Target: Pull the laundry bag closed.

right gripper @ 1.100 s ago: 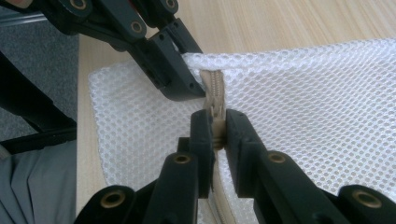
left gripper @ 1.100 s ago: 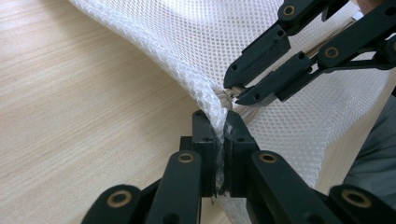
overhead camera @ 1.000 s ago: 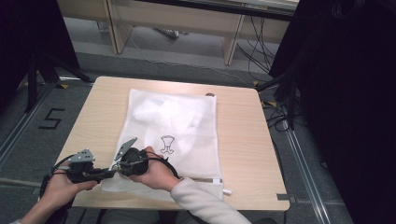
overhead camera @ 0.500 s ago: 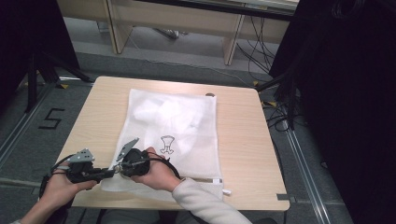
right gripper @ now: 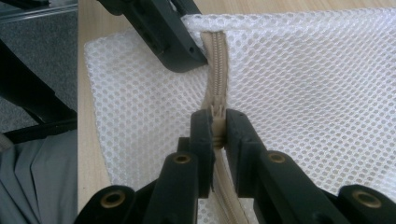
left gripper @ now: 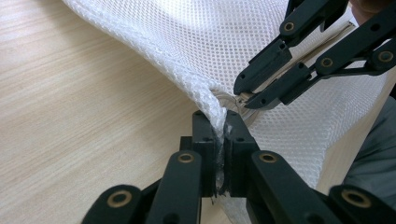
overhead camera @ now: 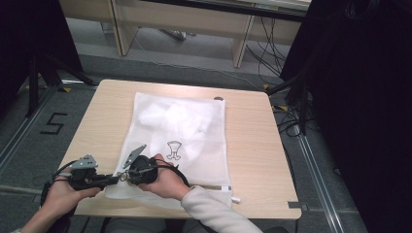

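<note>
Left hand: at the table's near left corner [overhead camera: 60,191], it held the left gripper [overhead camera: 112,179] pointing to the right, toward the bag's near left corner
Left gripper: clenched on the mesh bag [left gripper: 219,122]; in its own view the two black jaws pinched a raised fold of white netting at the bag's corner, with pale wood table [left gripper: 70,93] beside it
Mesh bag: white and flat on the table [overhead camera: 252,145], reaching from near the far edge to the near edge [overhead camera: 184,131], with a small dark emblem [overhead camera: 174,149] on it and a paler lump of something inside toward the far end
Zip: beige, running along the bag's near edge [right gripper: 215,60]; its end lay right beside the left gripper's jaws
Right gripper: just right of the left one [overhead camera: 124,176], jaws closed tight on the zip's slider [right gripper: 217,126], tips nearly touching the other tool
Right hand: wrapped around its tool over the bag's near left part [overhead camera: 163,180], a light sleeve [overhead camera: 214,216] behind it
</note>
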Demonstrator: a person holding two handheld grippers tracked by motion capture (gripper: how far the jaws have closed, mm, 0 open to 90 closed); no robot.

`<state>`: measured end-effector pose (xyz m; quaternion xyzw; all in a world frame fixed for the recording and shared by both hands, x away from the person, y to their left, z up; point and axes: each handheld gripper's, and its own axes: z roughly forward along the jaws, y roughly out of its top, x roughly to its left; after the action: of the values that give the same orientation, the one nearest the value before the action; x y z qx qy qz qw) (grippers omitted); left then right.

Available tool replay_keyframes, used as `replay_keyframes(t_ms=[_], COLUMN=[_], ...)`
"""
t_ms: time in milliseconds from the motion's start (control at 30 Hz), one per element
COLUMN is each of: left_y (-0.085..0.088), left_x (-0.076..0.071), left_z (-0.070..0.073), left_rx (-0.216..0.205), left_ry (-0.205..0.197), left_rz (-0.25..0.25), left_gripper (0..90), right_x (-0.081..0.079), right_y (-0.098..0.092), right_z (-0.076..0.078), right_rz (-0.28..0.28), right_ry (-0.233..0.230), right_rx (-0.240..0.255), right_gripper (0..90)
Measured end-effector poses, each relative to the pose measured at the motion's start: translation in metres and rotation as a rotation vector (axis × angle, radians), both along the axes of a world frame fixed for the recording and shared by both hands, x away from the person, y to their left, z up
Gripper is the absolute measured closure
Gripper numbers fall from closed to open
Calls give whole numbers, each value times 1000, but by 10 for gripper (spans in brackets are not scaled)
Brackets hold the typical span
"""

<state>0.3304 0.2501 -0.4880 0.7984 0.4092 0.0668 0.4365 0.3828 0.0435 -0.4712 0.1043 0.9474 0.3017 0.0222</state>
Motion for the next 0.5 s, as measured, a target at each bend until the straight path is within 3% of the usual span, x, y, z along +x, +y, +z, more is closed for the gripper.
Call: replay_keyframes(t_ms=[500], left_y=[1], left_x=[0], left_z=[0], left_rx=[2], left_ry=[-11], left_rz=[7], left_gripper=[848], right_x=[0], right_y=[-8], right_z=[-5], right_rz=[-4], right_ry=[21], right_rx=[-14], right_gripper=[823])
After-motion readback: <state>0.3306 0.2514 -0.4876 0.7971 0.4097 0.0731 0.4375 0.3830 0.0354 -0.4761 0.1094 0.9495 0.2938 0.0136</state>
